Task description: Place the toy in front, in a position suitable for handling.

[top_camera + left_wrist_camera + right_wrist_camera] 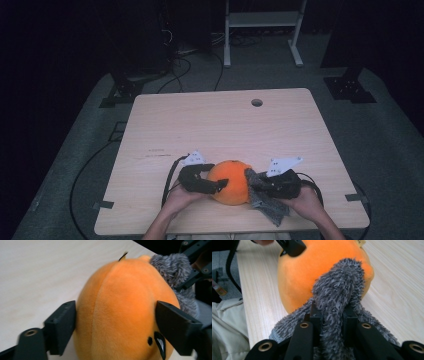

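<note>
A round orange plush toy (234, 180) with a small black face (160, 342) sits near the table's front edge. My left gripper (216, 181) comes at it from the left. Its two black jaws press against the toy's sides (116, 325). A grey fuzzy cloth (270, 207) lies against the toy's right side (172, 267). My right gripper (257, 182) is shut on a bunched fold of this cloth (339, 285), which stands up between the jaws (333, 315) and leans on the orange plush toy (312, 262). A hand holds each gripper from below.
The light wooden table (220, 125) has a round cable hole (256, 102) near its far edge. Beyond it are a white metal frame (262, 20), black stands (350, 85) and cables on the grey floor (180, 70). Light fabric (227, 327) lies at the table's near edge.
</note>
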Motion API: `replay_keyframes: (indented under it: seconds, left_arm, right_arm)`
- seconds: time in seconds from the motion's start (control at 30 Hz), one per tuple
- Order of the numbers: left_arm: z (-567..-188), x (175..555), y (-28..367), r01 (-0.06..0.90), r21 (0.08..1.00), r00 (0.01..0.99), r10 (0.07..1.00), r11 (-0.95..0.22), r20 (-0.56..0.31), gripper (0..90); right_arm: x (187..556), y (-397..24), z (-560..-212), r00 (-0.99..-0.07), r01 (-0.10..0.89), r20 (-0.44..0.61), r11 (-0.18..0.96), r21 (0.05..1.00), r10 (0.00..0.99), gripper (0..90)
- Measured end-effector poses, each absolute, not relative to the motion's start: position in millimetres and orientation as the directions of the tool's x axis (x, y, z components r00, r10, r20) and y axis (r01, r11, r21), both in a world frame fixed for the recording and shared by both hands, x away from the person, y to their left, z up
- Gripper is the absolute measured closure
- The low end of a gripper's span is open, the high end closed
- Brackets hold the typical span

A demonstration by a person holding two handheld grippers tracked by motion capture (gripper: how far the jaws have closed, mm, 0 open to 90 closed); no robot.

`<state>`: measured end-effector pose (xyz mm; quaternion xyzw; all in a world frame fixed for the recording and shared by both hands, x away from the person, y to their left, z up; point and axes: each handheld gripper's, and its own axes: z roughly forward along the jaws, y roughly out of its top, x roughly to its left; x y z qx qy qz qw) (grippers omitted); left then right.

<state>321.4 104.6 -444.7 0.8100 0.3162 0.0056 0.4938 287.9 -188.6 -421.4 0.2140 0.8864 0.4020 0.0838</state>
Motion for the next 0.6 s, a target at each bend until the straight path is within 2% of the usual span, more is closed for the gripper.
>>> replay_keyframes:
  seconds: [0.07, 0.1, 0.17, 0.23, 0.3, 0.37, 0.47, 0.6]
  left_arm:
    - [-446, 322, 106, 0.511, 0.805, 0.796, 0.520, -0.302, -0.311, 18.9]
    - [-445, 320, 105, 0.488, 0.816, 0.801, 0.530, -0.310, -0.278, 24.9]
    - [-440, 314, 100, 0.412, 0.860, 0.803, 0.567, -0.302, -0.185, 32.5]
    - [-435, 305, 94, 0.287, 0.905, 0.799, 0.600, -0.314, -0.045, 35.0]
    - [-435, 302, 92, 0.250, 0.906, 0.807, 0.591, -0.343, 0.001, 34.4]
    - [-437, 301, 95, 0.260, 0.901, 0.821, 0.570, -0.347, -0.017, 31.3]
    - [-433, 305, 102, 0.304, 0.892, 0.848, 0.521, -0.334, -0.094, 21.7]
    - [-433, 317, 109, 0.413, 0.867, 0.819, 0.530, -0.278, -0.221, 13.3]
  right_arm:
    - [289, -188, -421, -0.892, 0.310, 0.019, 0.580, 0.753, 0.452, 75.1]
    - [290, -188, -419, -0.890, 0.312, 0.021, 0.573, 0.758, 0.456, 75.1]
    - [293, -188, -416, -0.877, 0.328, 0.025, 0.562, 0.759, 0.479, 75.1]
    - [297, -188, -412, -0.857, 0.332, 0.002, 0.549, 0.767, 0.515, 75.1]
    - [300, -189, -407, -0.840, 0.333, 0.004, 0.510, 0.793, 0.543, 75.2]
    - [303, -189, -407, -0.836, 0.341, 0.017, 0.494, 0.800, 0.549, 75.1]
    - [304, -186, -417, -0.848, 0.361, 0.043, 0.517, 0.776, 0.528, 75.0]
    - [295, -183, -425, -0.866, 0.351, 0.032, 0.563, 0.748, 0.498, 75.3]
